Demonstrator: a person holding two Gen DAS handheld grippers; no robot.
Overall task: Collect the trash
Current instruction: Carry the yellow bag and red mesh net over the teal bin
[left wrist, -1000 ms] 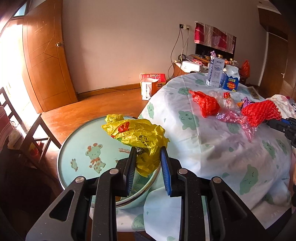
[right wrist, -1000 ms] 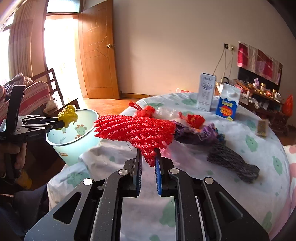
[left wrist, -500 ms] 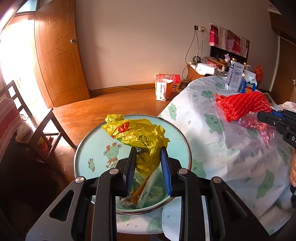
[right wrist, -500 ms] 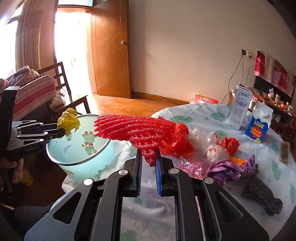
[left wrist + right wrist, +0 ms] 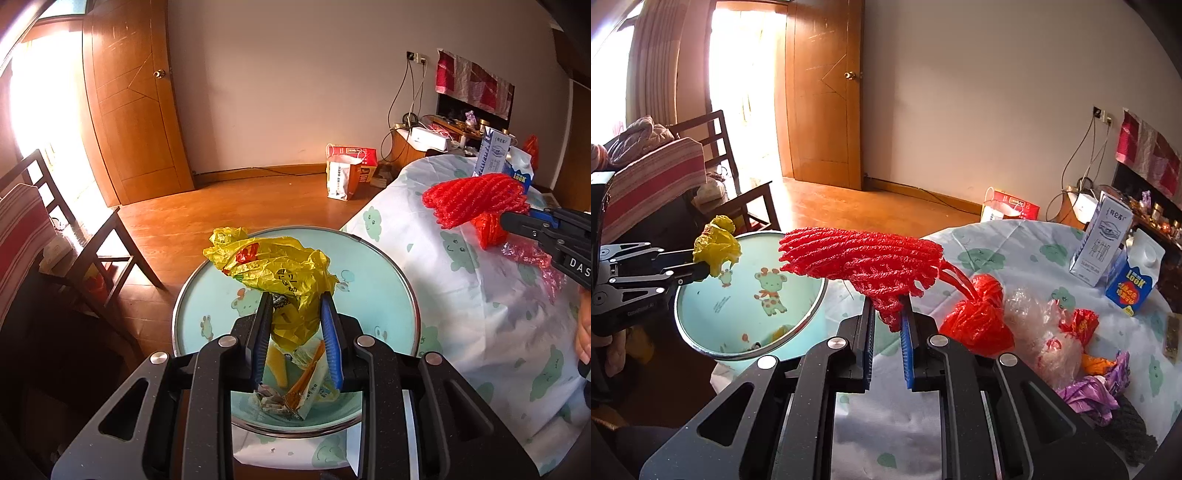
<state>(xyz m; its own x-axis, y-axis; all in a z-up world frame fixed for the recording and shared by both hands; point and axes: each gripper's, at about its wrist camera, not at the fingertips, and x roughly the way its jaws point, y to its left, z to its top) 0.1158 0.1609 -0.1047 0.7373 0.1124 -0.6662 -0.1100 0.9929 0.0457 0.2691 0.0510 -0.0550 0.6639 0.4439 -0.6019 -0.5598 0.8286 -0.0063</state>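
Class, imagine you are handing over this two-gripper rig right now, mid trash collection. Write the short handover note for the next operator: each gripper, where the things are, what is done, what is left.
Left gripper: shut on the crumpled yellow plastic bag, held over the pale blue basin.
Right gripper: shut on the red foam fruit net, above the table edge beside the basin.
Done: some wrappers already lie in the basin.
Left: release both pieces into the basin. Then collect from the tablecloth the red plastic bag, clear plastic bag, purple wrapper and dark net. The two cartons stand upright; whether they are trash I cannot tell.
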